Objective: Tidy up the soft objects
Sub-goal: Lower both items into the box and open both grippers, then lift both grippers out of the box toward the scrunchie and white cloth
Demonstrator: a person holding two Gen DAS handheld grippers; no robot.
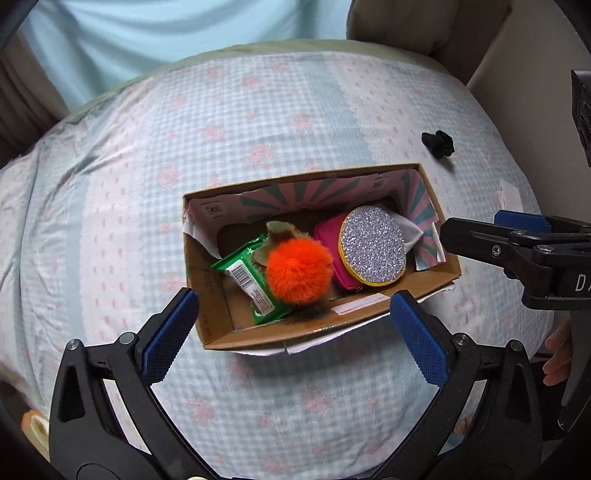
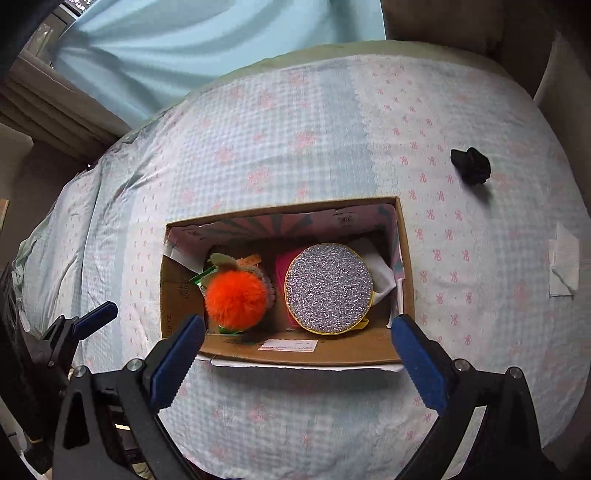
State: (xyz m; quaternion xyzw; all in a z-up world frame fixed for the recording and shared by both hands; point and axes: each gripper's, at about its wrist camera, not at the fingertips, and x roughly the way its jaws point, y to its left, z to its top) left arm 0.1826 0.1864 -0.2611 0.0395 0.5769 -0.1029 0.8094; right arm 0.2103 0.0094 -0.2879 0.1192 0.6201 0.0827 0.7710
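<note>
An open cardboard box lies on the bed. In it are an orange pom-pom, a green packet, a pink pouch and a round silver glitter pad. A black scrunchie lies on the bed beyond the box's right end. A white tissue lies to the right. My left gripper is open and empty over the box's near wall. My right gripper is open and empty over the near wall too.
The bed has a light blue and pink patterned quilt. A light blue curtain hangs behind it. A beige cushion lies at the back right. The right gripper's fingers show at the right in the left wrist view.
</note>
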